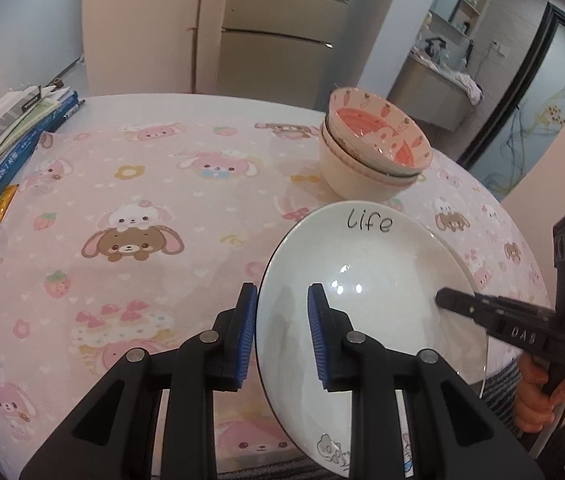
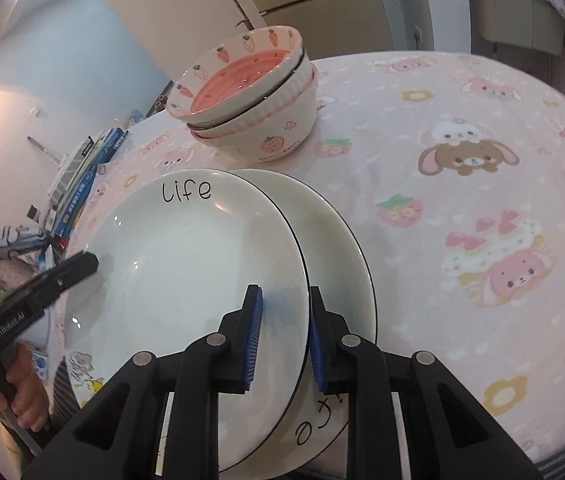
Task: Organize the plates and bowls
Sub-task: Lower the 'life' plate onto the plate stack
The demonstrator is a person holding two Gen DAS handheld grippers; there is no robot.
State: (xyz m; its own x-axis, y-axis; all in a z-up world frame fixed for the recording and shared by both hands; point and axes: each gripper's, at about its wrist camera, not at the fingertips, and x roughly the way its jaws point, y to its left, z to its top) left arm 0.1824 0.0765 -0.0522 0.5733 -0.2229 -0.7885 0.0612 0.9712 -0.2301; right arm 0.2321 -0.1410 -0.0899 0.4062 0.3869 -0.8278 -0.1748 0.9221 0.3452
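Straddling the near rim of a round, glossy white ceramic plate [image 1: 362, 272] with a thin dark edge line and "life" handwritten in black, using the left gripper [image 1: 281, 288]. Setting one blue ribbed pad just outside the rim and the other over the smooth inner curve. Unable to tell from the left wrist view whether those pads are pressing or merely flanking the rim.

Pinching the opposite side of that same plate with the right gripper [image 2: 284, 290], one ribbed pad lying on the shiny upper face and one tucked under the rim, clamping the thin edge between them. Gripping the black plastic handles with bare hands, the right hand [image 1: 534, 392] beside a striped sleeve.

Holding the plate over a second matching white ceramic plate [image 2: 334, 248], overlapping most of it and leaving a crescent uncovered. Not clear whether touching it or hovering. Keeping both plates by the near edge of the tabletop, on a soft pink tablecloth printed with cartoon rabbits and strawberries [image 1: 142, 200].

Just beyond, nesting three round bowls in a stack [image 1: 362, 160]: a cream ribbed one below, and a coral-lined, strawberry-patterned one tilting on top. Leaning along the left edge, a pile of flat books [image 1: 6, 132].
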